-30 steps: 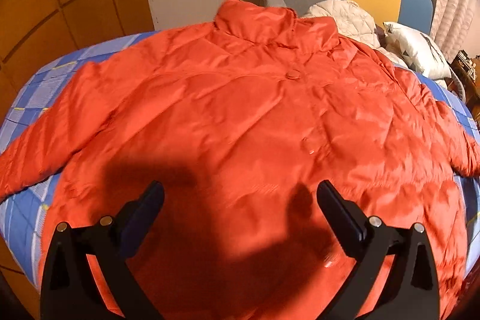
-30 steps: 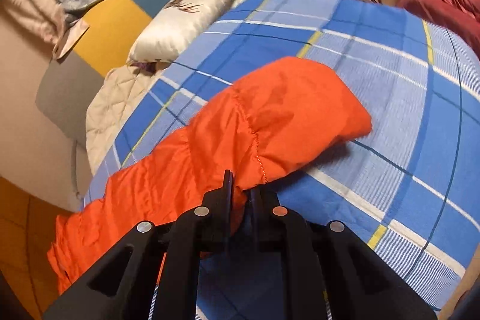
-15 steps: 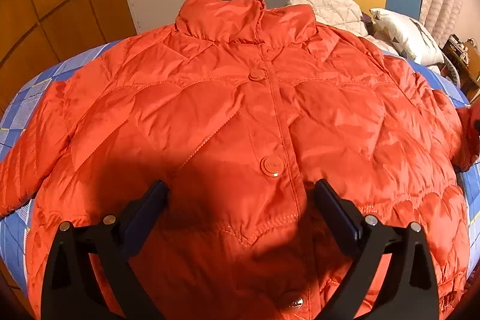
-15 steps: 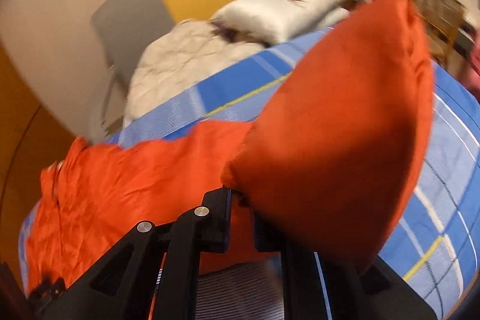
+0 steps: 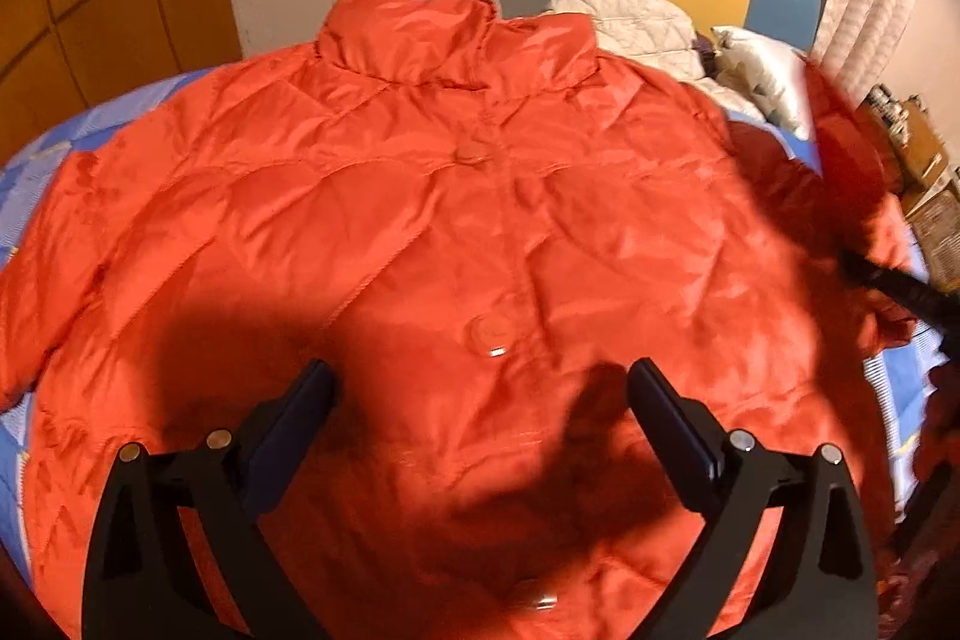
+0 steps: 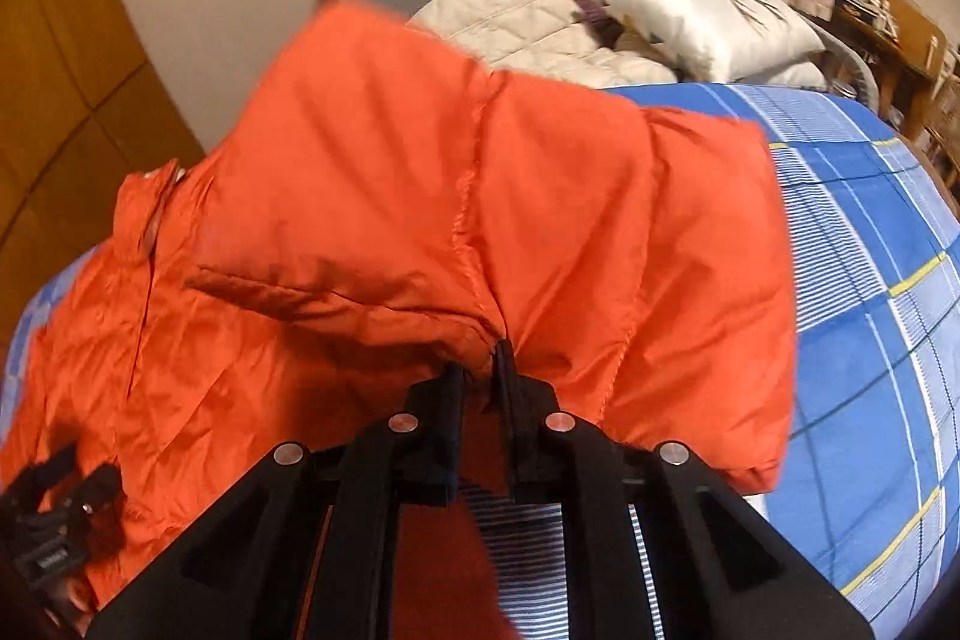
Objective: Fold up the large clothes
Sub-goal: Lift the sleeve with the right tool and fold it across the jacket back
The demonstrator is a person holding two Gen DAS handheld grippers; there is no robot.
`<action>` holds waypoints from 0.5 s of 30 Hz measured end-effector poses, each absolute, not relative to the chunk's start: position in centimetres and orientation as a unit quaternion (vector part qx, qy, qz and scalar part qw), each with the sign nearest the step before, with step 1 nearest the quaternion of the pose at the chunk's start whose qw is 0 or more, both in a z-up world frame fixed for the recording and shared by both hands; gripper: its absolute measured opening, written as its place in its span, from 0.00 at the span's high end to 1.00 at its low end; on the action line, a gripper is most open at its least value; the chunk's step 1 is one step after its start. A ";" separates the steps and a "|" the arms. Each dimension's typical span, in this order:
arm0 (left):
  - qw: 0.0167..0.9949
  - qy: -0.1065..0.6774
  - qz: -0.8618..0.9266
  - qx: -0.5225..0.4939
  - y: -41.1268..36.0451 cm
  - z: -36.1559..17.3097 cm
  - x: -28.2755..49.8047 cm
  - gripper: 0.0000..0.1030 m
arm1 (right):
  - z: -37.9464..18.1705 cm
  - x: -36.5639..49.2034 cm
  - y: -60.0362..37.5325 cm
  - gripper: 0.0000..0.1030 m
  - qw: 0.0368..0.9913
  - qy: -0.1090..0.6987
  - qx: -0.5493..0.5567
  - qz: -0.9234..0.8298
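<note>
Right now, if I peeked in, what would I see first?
A big orange jacket, spread front-up across the blue checked bed. The right tongs pinch one sleeve and hold it up over the jacket, while the left tongs hang open above its buttons. Behind lie a white pillow and a cream quilt.

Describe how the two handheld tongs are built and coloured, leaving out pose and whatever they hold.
Both the left tongs and the right tongs are matte black plastic frames with triangular cut-outs in the struts. Round silver rivets mark the linkage pivots on each side. The fingers are flat, narrow dark slabs. No cables or sleeves show; small lettering on the left tongs' body in the right view is unreadable.
</note>
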State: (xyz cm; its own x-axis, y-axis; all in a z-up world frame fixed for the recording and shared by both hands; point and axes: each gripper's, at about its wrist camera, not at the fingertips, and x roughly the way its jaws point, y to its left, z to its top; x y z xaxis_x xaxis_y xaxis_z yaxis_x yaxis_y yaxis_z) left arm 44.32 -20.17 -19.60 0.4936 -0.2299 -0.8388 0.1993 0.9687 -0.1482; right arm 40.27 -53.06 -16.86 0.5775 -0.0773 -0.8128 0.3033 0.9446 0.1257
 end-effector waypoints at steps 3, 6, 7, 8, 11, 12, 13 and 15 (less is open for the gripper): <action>0.856 0.493 -0.152 -0.034 -21.1 -19.0 44.7 0.06 | -17.4 40.3 -52.2 0.90 0.879 0.447 0.124 -0.111; 0.843 0.502 -0.181 -0.064 -22.1 -18.7 45.4 0.07 | -17.3 40.2 -52.0 0.90 0.879 0.445 0.132 -0.112; 0.838 0.504 -0.194 -0.078 -22.8 -18.4 45.7 0.07 | -17.3 40.2 -52.0 0.90 0.878 0.445 0.136 -0.112; 0.837 0.503 -0.198 -0.080 -23.3 -18.1 46.0 0.07 | -17.2 40.0 -52.2 0.90 0.877 0.445 0.142 -0.109; 0.835 0.501 -0.210 -0.082 -25.2 -17.2 46.7 0.07 | -16.7 39.4 -52.9 0.80 0.878 0.435 0.172 -0.101; 0.835 0.499 -0.217 -0.085 -25.8 -16.9 46.9 0.07 | -16.6 39.1 -53.0 0.72 0.879 0.432 0.178 -0.101; 0.831 0.498 -0.230 -0.092 -26.6 -16.4 47.2 0.07 | -16.6 38.9 -53.1 0.59 0.879 0.429 0.183 -0.100; 0.820 0.504 -0.246 -0.116 -27.9 -15.6 48.1 0.07 | -16.6 38.6 -53.0 0.52 0.879 0.428 0.183 -0.102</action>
